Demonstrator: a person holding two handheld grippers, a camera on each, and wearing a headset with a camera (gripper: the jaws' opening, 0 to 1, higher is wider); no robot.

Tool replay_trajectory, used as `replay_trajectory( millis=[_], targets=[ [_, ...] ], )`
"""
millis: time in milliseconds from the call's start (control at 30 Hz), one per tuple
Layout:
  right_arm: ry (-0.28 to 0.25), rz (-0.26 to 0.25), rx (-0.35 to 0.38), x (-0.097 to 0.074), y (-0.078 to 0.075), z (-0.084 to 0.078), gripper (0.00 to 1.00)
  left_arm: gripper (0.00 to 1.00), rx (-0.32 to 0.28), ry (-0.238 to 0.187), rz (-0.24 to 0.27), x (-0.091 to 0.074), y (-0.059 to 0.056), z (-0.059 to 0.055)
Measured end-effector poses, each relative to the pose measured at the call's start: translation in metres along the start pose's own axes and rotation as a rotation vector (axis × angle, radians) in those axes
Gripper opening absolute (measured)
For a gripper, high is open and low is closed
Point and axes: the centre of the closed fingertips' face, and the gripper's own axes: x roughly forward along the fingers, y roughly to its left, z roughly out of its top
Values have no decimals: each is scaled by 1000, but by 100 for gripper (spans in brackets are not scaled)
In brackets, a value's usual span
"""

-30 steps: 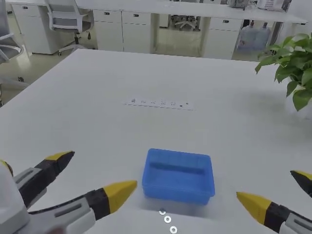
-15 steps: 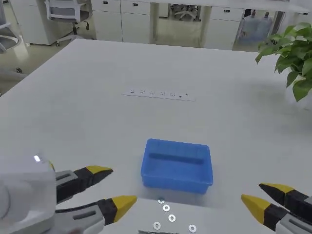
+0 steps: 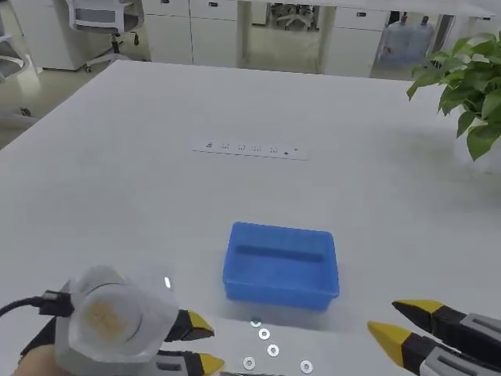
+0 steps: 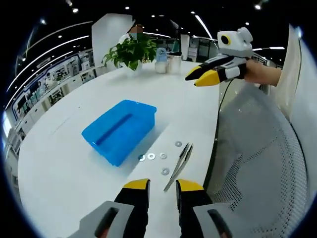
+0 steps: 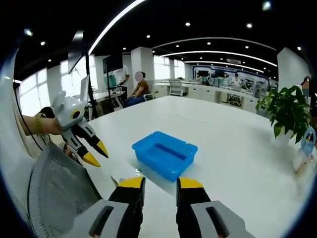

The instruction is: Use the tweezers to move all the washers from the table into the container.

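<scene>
Blue container [image 3: 280, 262] looks empty; no washer seen inside. Five washers [image 4: 151, 156] lie on the white surface [image 3: 235, 102] just in front of it, with the tweezers [image 4: 179, 166] beside them, near the surface's edge. Left gripper [image 4: 163, 184] points at the tweezers, jaws slightly parted, empty. Right gripper [image 5: 161, 182] is off to the side, jaws likewise parted, empty. Risks: a nudge at pickup could push the tweezers off the edge; flat washers may slip from thin tips.

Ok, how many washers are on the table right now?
5 washers, all in front of the blue container: three in a line, one left of it, one right. Any inside the container may be hidden.
</scene>
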Motion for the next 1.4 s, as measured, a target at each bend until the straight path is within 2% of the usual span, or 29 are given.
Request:
replay_trajectory(
  millis=[133, 300, 367, 600, 733, 900, 1000, 1233, 1400],
  targets=[
    [24, 4, -13, 0, 2, -5, 21, 16, 76, 81, -46, 13, -5, -9],
    [66, 6, -34, 2, 2, -14, 20, 15, 171, 194, -58, 26, -2, -21],
    [91, 9, -50, 3, 3, -19, 19, 14, 235, 228, -60, 30, 0, -23],
    [139, 26, -56, 4, 7, -32, 17, 9, 297, 278, -92, 42, -4, -24],
    [169, 47, -66, 5, 11, -40, 12, 7, 362, 311, -110, 46, -7, -27],
    [180, 62, -66, 5, 13, -43, 11, 3, 380, 327, -136, 48, -10, -29],
    [188, 67, -70, 6, 14, -45, 10, 0, 382, 328, -134, 48, -8, -30],
    [197, 93, -90, 8, 19, -47, 10, 0, 383, 289, -167, 42, -14, -28],
    [207, 124, -128, 12, 27, -48, 10, 0, 378, 231, -159, 31, -19, -17]
  ],
)
